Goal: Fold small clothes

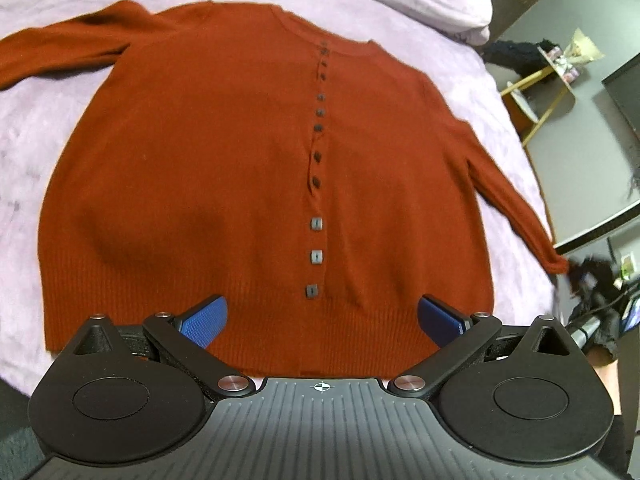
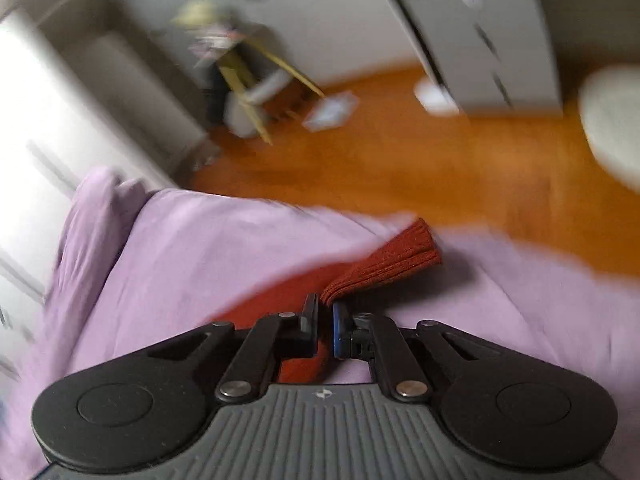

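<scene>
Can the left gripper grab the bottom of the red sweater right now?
Probably yes. The left hand-held gripper is open right above the cardigan's ribbed hem, with nothing lying between them on the purple bedspread.

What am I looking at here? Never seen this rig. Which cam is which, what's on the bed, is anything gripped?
There is no robot arm. A person holds a two-finger gripper in each hand, and each one carries a fisheye camera looking forward along its fingers. The black and grey body at the bottom of each picture is the gripper itself.

The left wrist view shows the left gripper with its blue-padded fingers spread wide and holding nothing, above the hem of a rust-red cardigan. The cardigan lies flat, front up and buttoned, on a lilac bedspread.

The right wrist view is motion-blurred. The right gripper is closed on the ribbed cuff of one sleeve, near the bed's edge, with a wooden floor beyond. In the left view that same cuff sits at the far right.
</scene>
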Available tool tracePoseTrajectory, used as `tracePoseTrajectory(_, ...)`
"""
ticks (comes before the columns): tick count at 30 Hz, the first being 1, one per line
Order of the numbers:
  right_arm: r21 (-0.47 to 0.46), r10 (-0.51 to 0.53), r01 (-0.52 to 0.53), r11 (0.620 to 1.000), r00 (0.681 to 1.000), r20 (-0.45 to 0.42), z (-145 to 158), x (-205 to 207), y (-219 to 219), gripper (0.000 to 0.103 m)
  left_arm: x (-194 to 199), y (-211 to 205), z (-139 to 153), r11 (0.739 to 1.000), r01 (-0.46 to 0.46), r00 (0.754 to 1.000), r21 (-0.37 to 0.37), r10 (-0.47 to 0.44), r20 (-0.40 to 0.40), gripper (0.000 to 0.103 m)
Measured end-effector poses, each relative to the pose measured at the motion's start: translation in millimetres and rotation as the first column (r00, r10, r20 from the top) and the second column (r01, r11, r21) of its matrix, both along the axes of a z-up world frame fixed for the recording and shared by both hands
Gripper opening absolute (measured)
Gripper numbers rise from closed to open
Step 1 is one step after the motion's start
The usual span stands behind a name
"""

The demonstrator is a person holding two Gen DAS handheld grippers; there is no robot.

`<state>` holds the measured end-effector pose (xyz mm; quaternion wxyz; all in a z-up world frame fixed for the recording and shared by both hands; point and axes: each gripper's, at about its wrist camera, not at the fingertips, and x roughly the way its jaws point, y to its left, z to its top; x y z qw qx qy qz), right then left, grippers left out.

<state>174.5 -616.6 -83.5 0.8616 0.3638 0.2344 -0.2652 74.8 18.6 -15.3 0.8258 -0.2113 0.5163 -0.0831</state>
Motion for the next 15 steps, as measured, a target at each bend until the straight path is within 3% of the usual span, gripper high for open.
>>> tracePoseTrajectory(2,-0.139,0.147,-0.138,0.981,0.988,0.053,35.9,17.9,39.5,0.006,7.3,3.9,5.6,1.0,0.009,0.999,-0.015,-0.009,0.036,0.103)
tracePoseTrajectory(4,-0.234,0.355,-0.319,0.918,0.925,0.133,68.4,31.8,89.9,0.006,17.0,8.5,12.6,0.998,0.025,0.997,-0.065,-0.02,0.08,0.103)
tracePoseTrajectory(6,-0.312,0.578,-0.507,0.803,0.79,0.204,92.9,39.6,148.6,0.006,30.4,10.1,15.8,0.995,0.028,0.993,-0.095,-0.017,0.114,0.103)
tracePoseTrajectory(7,-0.358,0.677,-0.588,0.725,0.703,0.218,99.7,41.5,179.6,0.008,39.7,11.4,16.3,0.996,0.024,0.993,-0.089,-0.013,0.119,0.103)
tracePoseTrajectory(8,-0.392,0.739,-0.637,0.664,0.639,0.213,100.8,41.9,204.3,0.029,48.7,12.4,15.9,0.997,0.021,0.992,-0.079,-0.011,0.126,0.103)
tracePoseTrajectory(10,-0.395,0.802,-0.705,0.59,0.569,0.182,91.0,43.0,241.9,0.066,66.7,15.0,12.7,0.996,0.036,0.989,-0.081,-0.024,0.145,0.103)
tracePoseTrajectory(12,-0.331,0.811,-0.745,0.579,0.565,0.149,71.0,44.2,257.8,0.066,87.5,20.6,5.6,0.991,0.058,0.987,-0.124,-0.038,0.154,0.103)
tracePoseTrajectory(15,-0.166,0.781,-0.765,0.622,0.622,0.06,36.7,46.8,261.1,0.046,118.1,25.8,-7.1,0.984,0.066,0.988,-0.167,-0.041,0.148,0.103)
